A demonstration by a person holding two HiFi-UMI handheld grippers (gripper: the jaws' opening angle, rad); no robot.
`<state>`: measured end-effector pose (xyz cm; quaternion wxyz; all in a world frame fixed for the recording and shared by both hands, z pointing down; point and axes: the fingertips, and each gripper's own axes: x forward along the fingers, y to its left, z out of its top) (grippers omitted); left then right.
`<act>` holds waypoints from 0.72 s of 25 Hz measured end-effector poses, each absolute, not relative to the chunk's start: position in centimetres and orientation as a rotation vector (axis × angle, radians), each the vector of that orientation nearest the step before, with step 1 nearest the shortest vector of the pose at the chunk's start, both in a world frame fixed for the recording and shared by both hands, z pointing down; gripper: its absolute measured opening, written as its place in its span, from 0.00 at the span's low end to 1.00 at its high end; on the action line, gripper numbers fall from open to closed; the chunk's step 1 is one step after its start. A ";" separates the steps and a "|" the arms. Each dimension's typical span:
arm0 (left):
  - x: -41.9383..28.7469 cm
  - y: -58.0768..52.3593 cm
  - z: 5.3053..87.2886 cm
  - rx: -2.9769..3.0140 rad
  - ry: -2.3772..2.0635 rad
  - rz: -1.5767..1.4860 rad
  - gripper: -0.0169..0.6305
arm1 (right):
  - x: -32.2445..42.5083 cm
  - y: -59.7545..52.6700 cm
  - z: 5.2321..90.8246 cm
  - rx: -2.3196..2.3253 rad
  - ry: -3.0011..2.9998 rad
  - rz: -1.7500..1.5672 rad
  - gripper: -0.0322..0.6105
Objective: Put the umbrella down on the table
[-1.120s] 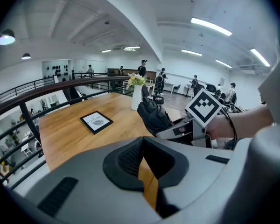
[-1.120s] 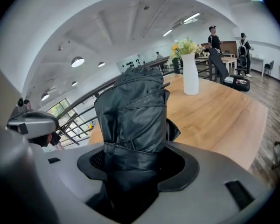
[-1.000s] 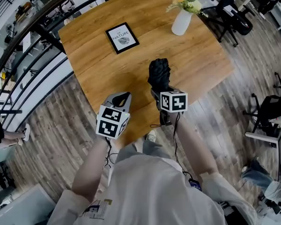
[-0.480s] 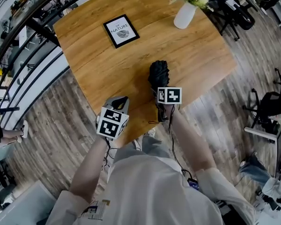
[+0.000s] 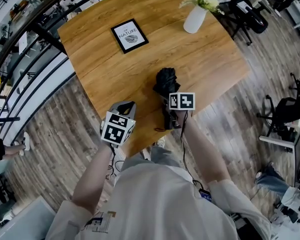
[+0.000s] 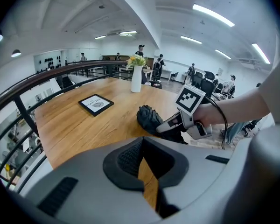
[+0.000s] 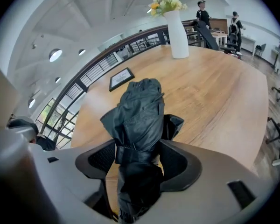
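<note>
Located: compact black folded fabric umbrella (image 5: 166, 80), lying on the light-brown wooden table (image 5: 110, 69) near the front edge, canopy end pointing toward the table's middle. Appears to rest on the wood rather than hang above it. Cannot confirm contact under the rear end from any view.

At the right gripper (image 7: 140, 158): opening at this moment, with the umbrella between the jaws at the black wrap strap (image 7: 130, 154). Looks let go, or all but. Brushed on both pads by loose fabric, with no clear squeeze.

At the left gripper (image 6: 147, 171): drawn nearly together, only a sliver of table wood showing between, nothing in it. Hovers beside the right one, apart from the umbrella.

Handling, as judgement: probably light. Soft and crumpled outside, likely stiff along the hidden shaft, so unlikely to sag much. Slick-looking cloth, so could slide in a loose pinch. Roughly cylindrical, so may roll a little once freed. Not fragile.

Where to grip, if regrasping: at the strap, bound tight over a firm core. Avoid the puffed canopy end, which would only bunch cloth.

Also noted, well apart across the table: black-framed picture (image 5: 129, 35), white vase of flowers (image 5: 195, 20).
</note>
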<state>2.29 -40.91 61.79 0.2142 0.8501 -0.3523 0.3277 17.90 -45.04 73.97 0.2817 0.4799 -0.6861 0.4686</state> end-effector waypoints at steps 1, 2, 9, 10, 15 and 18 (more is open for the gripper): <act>2.2 -41.2 61.1 2.370 -0.984 0.900 0.05 | 18.2 -45.3 72.8 1.312 -1.852 1.249 0.53; 2.2 -41.5 60.3 2.385 -0.990 0.890 0.05 | 18.5 -45.8 71.4 1.340 -1.870 1.235 0.50; 0.7 -43.5 53.8 2.481 -1.121 0.729 0.05 | 18.1 -47.7 59.2 1.424 -2.116 0.975 0.39; 0.2 -43.7 52.5 2.491 -1.144 0.687 0.05 | 17.6 -47.5 57.1 1.423 -2.160 0.911 0.38; -1.1 -44.2 46.0 2.585 -1.221 0.541 0.05 | 15.7 -45.7 48.3 1.448 -2.346 0.698 0.30; -1.8 -44.3 42.9 2.629 -1.272 0.493 0.05 | 15.1 -44.3 43.7 1.464 -2.444 0.590 0.26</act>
